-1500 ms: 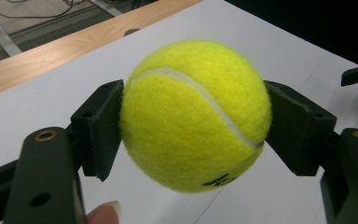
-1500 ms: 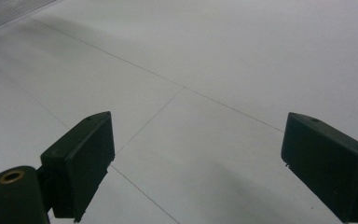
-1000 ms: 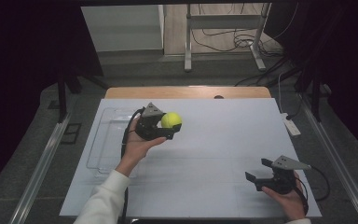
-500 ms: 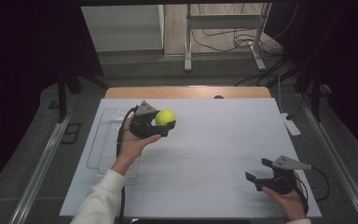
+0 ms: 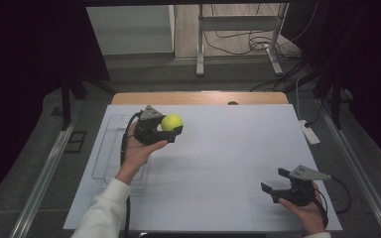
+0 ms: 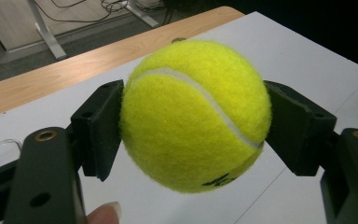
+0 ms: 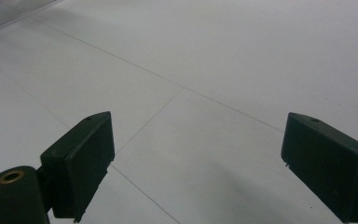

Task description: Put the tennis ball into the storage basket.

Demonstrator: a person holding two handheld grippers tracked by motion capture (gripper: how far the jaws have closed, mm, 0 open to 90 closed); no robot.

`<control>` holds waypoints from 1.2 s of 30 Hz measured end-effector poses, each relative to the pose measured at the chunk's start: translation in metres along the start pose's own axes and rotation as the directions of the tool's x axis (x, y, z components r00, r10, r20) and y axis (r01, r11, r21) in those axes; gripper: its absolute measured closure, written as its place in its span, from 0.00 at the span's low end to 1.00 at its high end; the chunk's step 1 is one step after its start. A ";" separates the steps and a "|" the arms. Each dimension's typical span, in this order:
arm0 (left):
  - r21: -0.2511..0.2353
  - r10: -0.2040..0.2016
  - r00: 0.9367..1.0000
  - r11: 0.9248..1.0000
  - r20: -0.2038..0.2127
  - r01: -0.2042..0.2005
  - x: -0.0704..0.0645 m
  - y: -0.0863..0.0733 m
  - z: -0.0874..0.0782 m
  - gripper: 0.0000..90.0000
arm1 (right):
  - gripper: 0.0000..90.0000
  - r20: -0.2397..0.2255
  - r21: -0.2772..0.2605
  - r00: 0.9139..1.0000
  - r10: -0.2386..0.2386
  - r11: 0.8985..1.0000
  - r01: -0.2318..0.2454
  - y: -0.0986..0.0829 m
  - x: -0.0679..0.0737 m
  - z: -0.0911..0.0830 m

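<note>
The left gripper point(image 5: 164, 130) is being held up off the white worktop point(image 5: 228, 163), and its two black fingers point(image 6: 100, 126) are clamping a yellow tennis ball point(image 5: 171, 122) from opposite sides. In the left gripper view the ball point(image 6: 193, 114) is sitting squarely between the fingers, one pad pressing into its felt on each side, with the white seam curving across the face turned to the camera and a bit of dark print showing low down. A fingertip of the person's hand is peeking in just below the fingers. Behind the ball, past the fingertips, the worktop's wooden edge point(image 6: 74, 74) is running across. The left hand point(image 5: 138, 148) is gripping the tool from below, a white sleeve point(image 5: 104, 213) trailing back to the near edge. Just beside that hand, on the side away from the ball, a clear plastic tray point(image 5: 110, 151) is lying on the worktop; the wrist is crossing over part of it, and I am seeing nothing in the part that shows. Well apart from all this, the right gripper point(image 5: 277, 181) is resting low in the person's right hand point(image 5: 305, 210) near the near edge. Its fingers point(image 7: 81, 158) are standing wide apart with nothing between them, bare white worktop with thin seam lines stretching out beyond them.
</note>
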State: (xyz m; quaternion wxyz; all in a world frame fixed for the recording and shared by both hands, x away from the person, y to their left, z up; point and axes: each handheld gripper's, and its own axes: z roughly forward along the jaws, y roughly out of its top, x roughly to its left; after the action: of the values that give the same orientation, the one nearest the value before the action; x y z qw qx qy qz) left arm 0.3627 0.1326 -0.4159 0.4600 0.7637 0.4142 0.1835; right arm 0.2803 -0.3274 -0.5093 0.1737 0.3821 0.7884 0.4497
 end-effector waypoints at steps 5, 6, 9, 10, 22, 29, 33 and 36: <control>-0.005 -0.010 1.000 1.000 -0.009 0.010 0.004 0.000 -0.002 0.30 | 0.11 0.002 -0.001 1.000 0.001 1.000 -0.001 0.000 -0.001 -0.001; -0.005 -0.012 1.000 1.000 -0.011 0.012 0.005 0.000 -0.002 0.30 | 0.11 0.002 -0.001 1.000 0.001 1.000 -0.001 0.000 -0.001 -0.001; -0.007 -0.021 1.000 1.000 -0.020 0.021 0.009 0.001 -0.004 0.30 | 0.11 0.002 -0.001 1.000 0.000 1.000 0.000 0.000 -0.001 -0.001; -0.006 -0.020 1.000 1.000 -0.023 0.020 0.010 0.001 -0.005 0.30 | 0.11 0.002 -0.001 1.000 0.001 1.000 -0.001 0.000 -0.001 -0.001; -0.010 -0.048 0.997 0.999 -0.067 0.047 0.028 0.001 -0.011 0.30 | 0.11 0.000 0.001 1.000 0.002 1.000 -0.002 0.000 0.000 0.000; -0.004 -0.061 0.994 0.998 -0.087 0.060 0.036 -0.001 -0.012 0.30 | 0.11 0.003 0.004 1.000 0.002 1.000 -0.002 0.000 -0.001 0.000; -0.003 -0.065 0.993 0.998 -0.098 0.065 0.039 -0.001 -0.013 0.29 | 0.11 0.000 0.003 1.000 0.002 1.000 -0.002 0.000 0.000 0.000; -0.006 -0.071 0.992 0.997 -0.106 0.071 0.042 -0.001 -0.015 0.30 | 0.11 0.002 0.004 1.000 0.001 1.000 -0.001 0.000 0.000 0.000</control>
State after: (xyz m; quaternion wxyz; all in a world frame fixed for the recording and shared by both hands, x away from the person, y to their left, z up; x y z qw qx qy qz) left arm 0.3774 0.1747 -0.4139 0.4444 0.7371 0.4646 0.2080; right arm 0.2805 -0.3278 -0.5094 0.1733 0.3834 0.7890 0.4478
